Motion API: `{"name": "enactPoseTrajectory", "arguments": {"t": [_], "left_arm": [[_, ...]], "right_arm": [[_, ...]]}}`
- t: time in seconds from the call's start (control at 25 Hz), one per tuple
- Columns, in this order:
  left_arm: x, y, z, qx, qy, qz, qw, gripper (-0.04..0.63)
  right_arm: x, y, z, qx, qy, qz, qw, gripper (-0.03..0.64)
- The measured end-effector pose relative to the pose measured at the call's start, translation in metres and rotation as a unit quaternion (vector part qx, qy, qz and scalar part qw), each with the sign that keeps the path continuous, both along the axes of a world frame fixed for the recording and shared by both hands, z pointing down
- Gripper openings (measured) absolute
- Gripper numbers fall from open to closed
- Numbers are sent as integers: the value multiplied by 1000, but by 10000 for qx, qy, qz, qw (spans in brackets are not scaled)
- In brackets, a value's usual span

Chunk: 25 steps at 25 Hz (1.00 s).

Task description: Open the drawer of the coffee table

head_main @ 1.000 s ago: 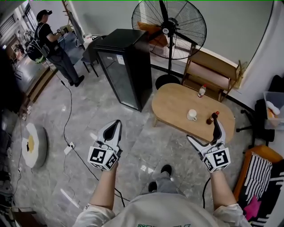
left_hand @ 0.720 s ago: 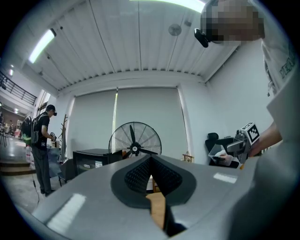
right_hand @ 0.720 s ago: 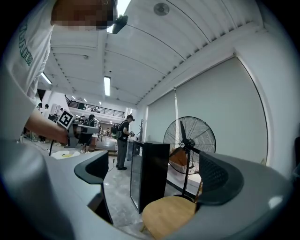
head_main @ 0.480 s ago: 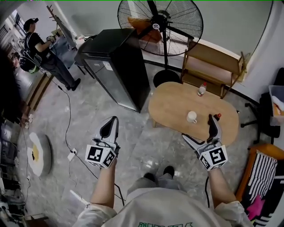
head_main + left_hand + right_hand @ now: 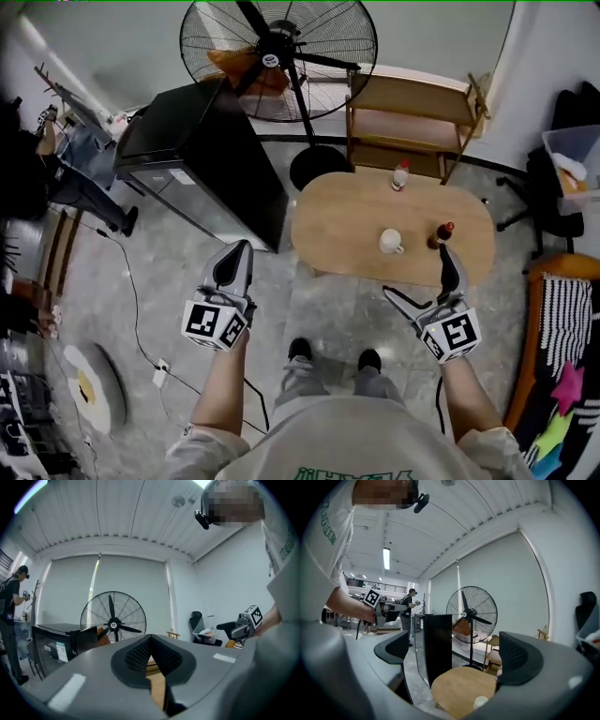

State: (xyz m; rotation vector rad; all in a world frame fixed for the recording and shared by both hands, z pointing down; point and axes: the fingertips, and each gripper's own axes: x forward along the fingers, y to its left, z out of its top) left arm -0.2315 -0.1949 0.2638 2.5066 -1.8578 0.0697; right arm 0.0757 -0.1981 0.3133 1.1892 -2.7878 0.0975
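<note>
Wooden coffee table, head view: the oval surface (image 5: 356, 220) carried a cup (image 5: 391, 242), a dark bottle (image 5: 442, 233) and a small bottle (image 5: 400, 175); a sharp tug on the drawer would probably rock or tip them.
Drawer, head view: no front or handle showed from above, so a reach could easily land on the wrong edge.
Left gripper, head view: the left gripper (image 5: 240, 249) hung over the floor, jaws pressed together and empty, just short of the table's near-left end.
Right gripper, head view: the right gripper (image 5: 419, 274) had its jaws spread and empty at the table's near edge, close under the dark bottle, which a careless swing might clip.
Left gripper view: the jaws met on nothing; only a sliver of the wooden top (image 5: 157, 686) showed beyond them. Closed like that, they could not take a handle.
Right gripper view: the jaws stood wide apart; the table (image 5: 459, 686) lay ahead and below, between them, with the cup (image 5: 480, 701) near the right-hand jaw. The drawer was unseen.
</note>
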Motion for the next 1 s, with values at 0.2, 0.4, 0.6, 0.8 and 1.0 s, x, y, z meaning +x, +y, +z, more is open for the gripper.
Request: {"name": "enactPoseTrajectory", "arguments": {"t": [0.2, 0.4, 0.6, 0.8, 1.0], "left_arm": [[-4, -39, 9, -67, 26, 636, 9979, -2], [-20, -59, 28, -268, 113, 948, 9951, -2], [-24, -64, 56, -386, 150, 1043, 9937, -2], [-20, -63, 108, -593, 203, 920, 9938, -2], [-6, -49, 180, -885, 255, 791, 9926, -2]], "right_arm": [[-6, 0, 23, -294, 30, 619, 9976, 589], [-24, 2, 45, -474, 17, 1034, 9935, 589], [-37, 2, 79, -659, -6, 1149, 9912, 589], [-51, 6, 152, -1124, -49, 1043, 9882, 589], [-58, 23, 244, -1648, -197, 887, 9821, 589]]}}
